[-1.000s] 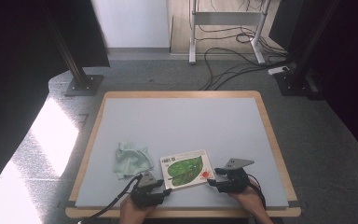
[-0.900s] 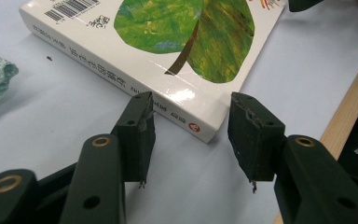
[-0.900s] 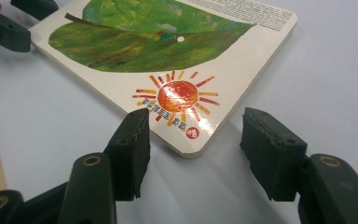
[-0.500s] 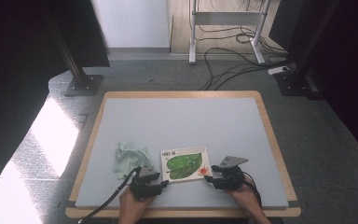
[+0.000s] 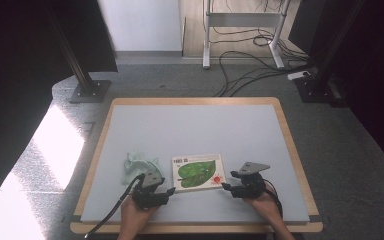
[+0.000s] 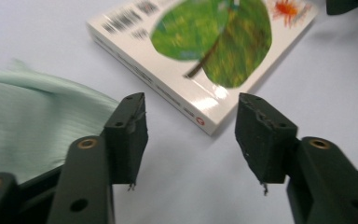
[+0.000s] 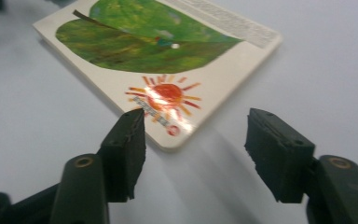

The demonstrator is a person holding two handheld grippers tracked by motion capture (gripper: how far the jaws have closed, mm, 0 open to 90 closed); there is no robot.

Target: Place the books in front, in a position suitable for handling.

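My left claw (image 5: 167,191) and right claw (image 5: 227,186), both just spread open and empty, flank the book (image 5: 198,171); its long axis runs between them, right claw closer.

**Board book, one item**

Book (image 5: 198,172): thick, white-covered, closed, with a large green leaf, a small red sun and a barcode strip. Lies flat, cover up, near the table's front edge, slightly askew.

Book (image 5: 198,172) on table (image 5: 260,125); cloth (image 5: 139,164) just left, seemingly apart.
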